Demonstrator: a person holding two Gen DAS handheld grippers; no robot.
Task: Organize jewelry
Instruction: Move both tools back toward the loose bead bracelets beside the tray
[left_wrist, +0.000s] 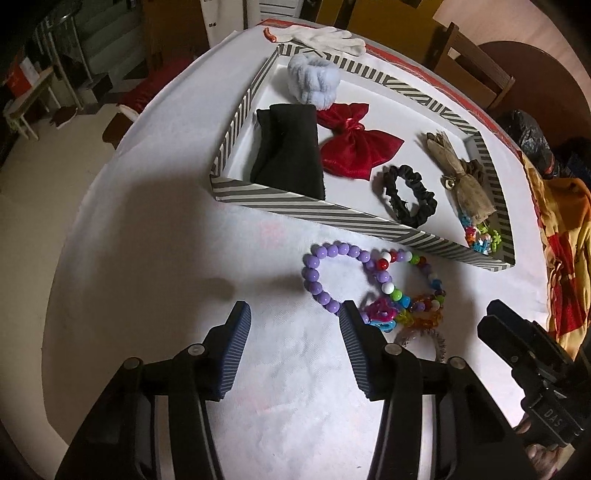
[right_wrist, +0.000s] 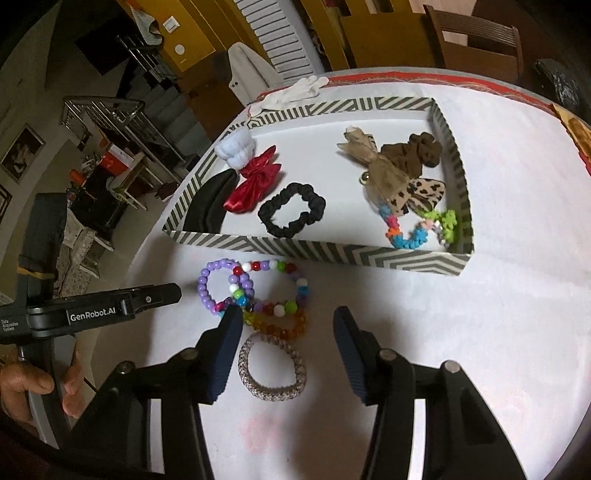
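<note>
- I see the desk (right_wrist: 498, 314), draped in white cloth, carrying everything; a white glove (left_wrist: 325, 37) lies at its far edge.
- A striped tray (right_wrist: 314, 251) sits toward the far side of the desk, its near wall facing me.
- Inside the tray, at its left end, I make out a black folded cloth (left_wrist: 288, 155), a pale blue fluffy scrunchie (left_wrist: 314, 81) in the far left corner and a red satin bow (left_wrist: 351, 144) touching both.
- A black scrunchie (right_wrist: 291, 210) lies near the middle of the tray's near wall; tan and brown fabric bows (right_wrist: 391, 166) and a colourful plastic bracelet (right_wrist: 417, 229) fill the right end.
- My left hand-held gripper (left_wrist: 295, 317) hovers spread above the desk, gripping nothing, its right finger just beside the bead pile.
- My right hand-held gripper (right_wrist: 284, 321) is spread too, empty, with its fingers on either side of the bracelets.
- On the desk just in front of the tray's near wall, outside it, lie a purple bead bracelet (right_wrist: 210, 284), a multicolour bead bracelet (right_wrist: 280, 291) overlapping it and an amber bead bracelet (right_wrist: 284, 328) touching that one.
- A silvery woven bracelet (right_wrist: 273, 369) lies nearest to me.
</note>
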